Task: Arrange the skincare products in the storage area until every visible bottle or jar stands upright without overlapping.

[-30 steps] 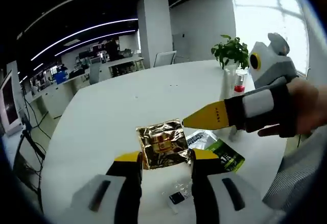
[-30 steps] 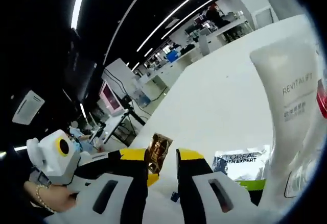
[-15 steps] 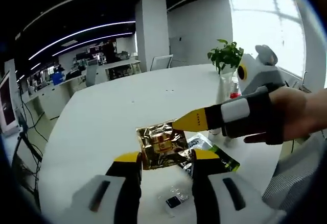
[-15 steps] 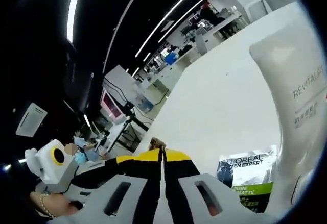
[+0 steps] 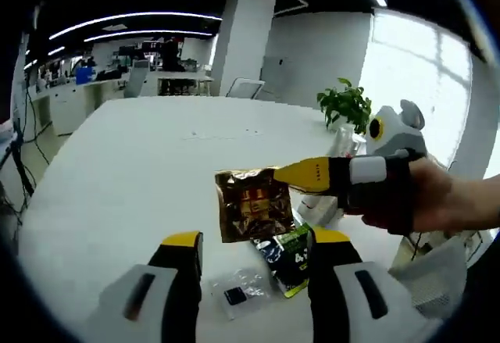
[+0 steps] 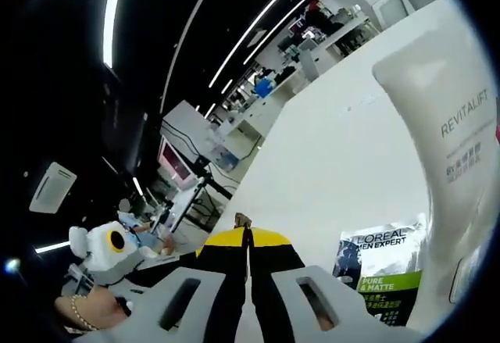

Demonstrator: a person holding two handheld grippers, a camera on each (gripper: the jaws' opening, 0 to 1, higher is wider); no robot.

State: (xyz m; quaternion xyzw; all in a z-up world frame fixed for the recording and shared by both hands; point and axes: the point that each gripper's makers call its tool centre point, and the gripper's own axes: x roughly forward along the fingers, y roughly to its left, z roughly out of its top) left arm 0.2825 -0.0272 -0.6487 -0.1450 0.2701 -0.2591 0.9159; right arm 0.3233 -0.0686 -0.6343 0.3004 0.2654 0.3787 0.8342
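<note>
Now the right gripper (image 6: 248, 237) is clamping the gold sachet (image 5: 253, 215) by its edge, jaws fully closed on it. A second ago the sachet was sitting loose between open right jaws; half a second ago they were shutting. In the left gripper view, the sachet is hanging upright off the tip of the right gripper (image 5: 293, 173), clear of the white table (image 5: 125, 163), where before it was lying just ahead of the left jaws.

The left gripper (image 5: 250, 241) is staying open, holding nothing, and appears to be pulling back a bit; hard to be sure, since the camera is moving too.

Below the lifted sachet, the black-and-green sachet (image 5: 291, 255) is now lying more exposed on the table, with a small clear packet (image 5: 242, 290) beside it nearer the left jaws. In the right gripper view, the same black-and-green sachet (image 6: 380, 269) is lying flat just beside the white tube (image 6: 453, 116), which is standing tall at the frame's right.

Meaning for the task: the overlap between the two sachets is being undone. The gold one is airborne and not yet placed, and the flat packs aren't sorted, so I'd call it an early-to-middle stage.
</note>
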